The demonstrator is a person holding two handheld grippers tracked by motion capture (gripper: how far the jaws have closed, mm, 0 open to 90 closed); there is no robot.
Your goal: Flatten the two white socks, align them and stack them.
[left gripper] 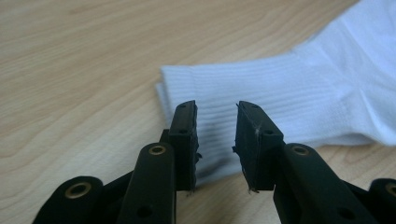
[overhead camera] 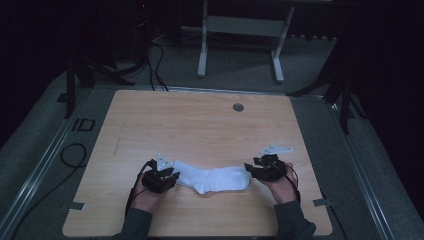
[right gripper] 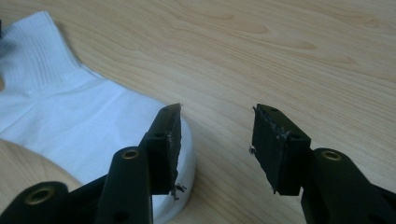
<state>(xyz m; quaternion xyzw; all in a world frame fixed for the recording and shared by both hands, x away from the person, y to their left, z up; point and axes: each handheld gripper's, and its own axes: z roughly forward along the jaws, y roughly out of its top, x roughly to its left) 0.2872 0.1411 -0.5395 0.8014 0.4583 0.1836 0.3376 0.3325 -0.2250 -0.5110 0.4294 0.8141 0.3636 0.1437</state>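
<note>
With both claws gaping, the left claw (left gripper: 215, 140) over the sock's (overhead camera: 215, 179) cuff and the right claw (right gripper: 215, 149) beside its toe, a shallow pinch is risking slipping off.

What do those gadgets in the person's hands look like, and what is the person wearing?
Each hand holds a black gripper: left gripper, right gripper. Both have two flat black jaws with brass-coloured rivets, a pale three-cornered plate on top, and a trailing black cable. The sleeves are dark grey.

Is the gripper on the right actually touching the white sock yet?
Cannot tell. In the right gripper view, the right gripper stands open at the sock's toe end; one jaw overlaps the cloth, but no gap or contact shows plainly.
</note>
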